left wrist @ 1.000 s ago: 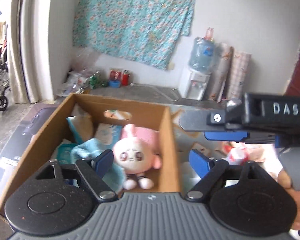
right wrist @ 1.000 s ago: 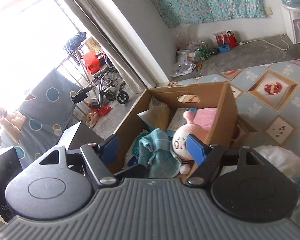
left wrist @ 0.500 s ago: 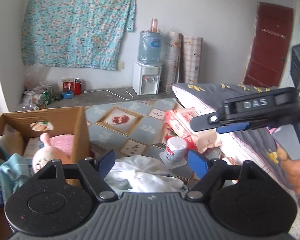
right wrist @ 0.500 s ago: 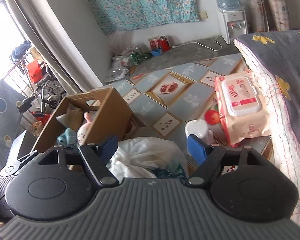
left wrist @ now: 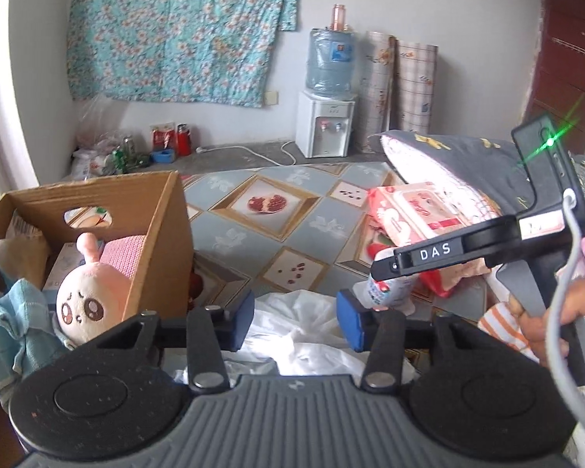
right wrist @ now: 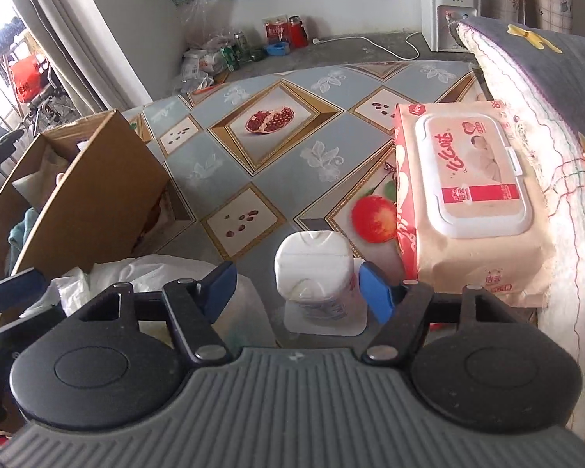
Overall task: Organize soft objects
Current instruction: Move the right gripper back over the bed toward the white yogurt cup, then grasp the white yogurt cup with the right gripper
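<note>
Between the closing, unclenched fingers of the right gripper point(right wrist: 296, 286), a white wipes canister point(right wrist: 314, 273) is framed, untouched. Only the left view shows its narrowing, empty left gripper point(left wrist: 295, 319) over a white plastic bag point(left wrist: 308, 325); farther off, a plush rabbit point(left wrist: 87, 304) lies in the cardboard box point(left wrist: 156, 241).

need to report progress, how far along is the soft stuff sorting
Done: a pink plush toy and blue cloth already lie in the cardboard box. In hand: nothing gripped; the left gripper, jaws just closing, is over the white plastic bag, and the right gripper, also closing, frames a white bottle. Left: bag, bottle and wipes pack remain outside.
</note>
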